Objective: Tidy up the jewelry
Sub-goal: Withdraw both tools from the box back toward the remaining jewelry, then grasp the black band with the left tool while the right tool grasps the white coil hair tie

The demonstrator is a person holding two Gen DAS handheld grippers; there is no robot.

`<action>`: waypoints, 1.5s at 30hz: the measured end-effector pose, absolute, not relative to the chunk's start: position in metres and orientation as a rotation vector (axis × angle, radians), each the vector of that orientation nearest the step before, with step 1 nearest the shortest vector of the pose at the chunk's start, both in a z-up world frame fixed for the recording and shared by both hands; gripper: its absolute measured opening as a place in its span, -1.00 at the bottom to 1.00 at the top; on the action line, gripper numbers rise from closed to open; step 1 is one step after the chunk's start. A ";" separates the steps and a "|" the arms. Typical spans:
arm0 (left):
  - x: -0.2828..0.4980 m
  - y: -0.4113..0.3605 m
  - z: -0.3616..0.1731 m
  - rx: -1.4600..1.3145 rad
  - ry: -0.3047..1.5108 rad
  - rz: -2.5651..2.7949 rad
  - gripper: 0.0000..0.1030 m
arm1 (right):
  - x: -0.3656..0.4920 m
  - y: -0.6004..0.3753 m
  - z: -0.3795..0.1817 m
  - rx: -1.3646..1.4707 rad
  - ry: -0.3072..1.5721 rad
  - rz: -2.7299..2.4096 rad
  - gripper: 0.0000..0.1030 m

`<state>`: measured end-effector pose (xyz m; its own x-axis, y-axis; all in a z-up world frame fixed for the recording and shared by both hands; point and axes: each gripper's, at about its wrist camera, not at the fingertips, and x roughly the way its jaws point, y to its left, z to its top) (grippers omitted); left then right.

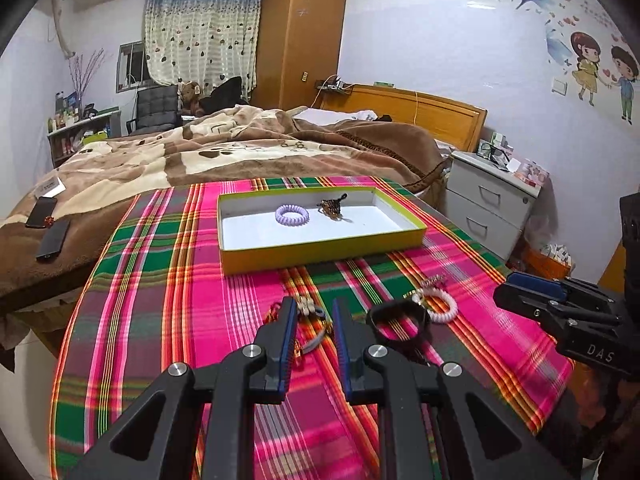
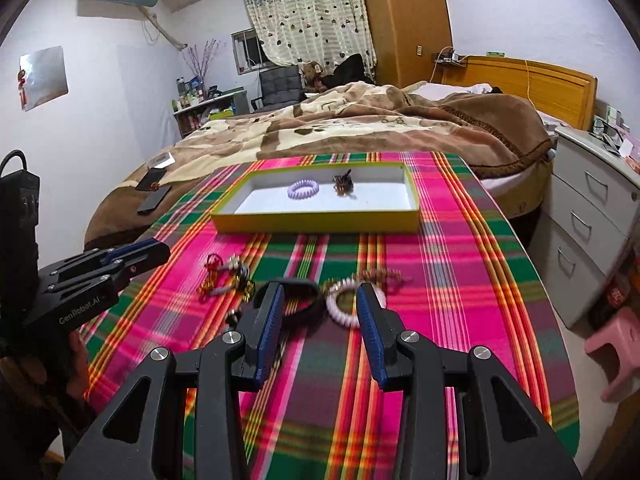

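Nearest in each wrist view is that hand's own claw. The left claw (image 1: 314,312) stands at a narrow gap with nothing between its blue pads, hovering over a tangle of gold and grey trinkets (image 1: 308,320). The right claw (image 2: 320,300) stands wide and empty, framing a pale pink coil bracelet (image 2: 346,304) and, just beside it, a black band (image 2: 298,300).

All of these loose pieces lie on the plaid-covered surface (image 2: 440,260). To do this pick well, I judge each claw should settle on one piece only: the right should drop so one pad lands inside the pink coil's ring and the other outside, clear of the black band, which lies close enough to be dragged along. The left needs to open wider before it descends on the tangle, or it may only push it.

Farther on sits the yellow-edged tray (image 1: 320,254), already holding a lilac coil bracelet (image 1: 292,215) and a dark brown ornament (image 1: 332,208), well apart from the loose pieces. Its right half is bare, a sensible landing place.

The right view shows the tangle whole, including a red-gold charm (image 2: 214,262) that the left claw partly hides in its own view. The left view alone shows the wall stickers (image 1: 600,68); the right alone shows the pink stool (image 2: 616,340). Beyond lies the bed (image 1: 240,148).
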<state>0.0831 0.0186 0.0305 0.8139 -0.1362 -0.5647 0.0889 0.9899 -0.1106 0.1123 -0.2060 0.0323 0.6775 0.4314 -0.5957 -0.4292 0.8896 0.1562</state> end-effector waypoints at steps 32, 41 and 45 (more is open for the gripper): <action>0.133 -0.023 -0.001 -0.100 0.763 -0.252 -0.66 | 0.160 -0.219 -0.006 0.046 0.808 0.395 -0.30; 0.150 -0.031 -0.012 -0.115 0.814 -0.264 -0.66 | 0.181 -0.214 -0.021 0.029 0.877 0.368 -0.38; 0.158 -0.033 -0.020 -0.119 0.855 -0.254 -0.66 | 0.186 -0.210 -0.025 0.010 0.900 0.364 -0.45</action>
<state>0.1579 -0.0329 -0.0200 0.6287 -0.2683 -0.7299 0.1735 0.9633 -0.2047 0.1858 -0.2097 -0.0254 0.5648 0.3135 -0.7633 -0.3054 0.9388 0.1596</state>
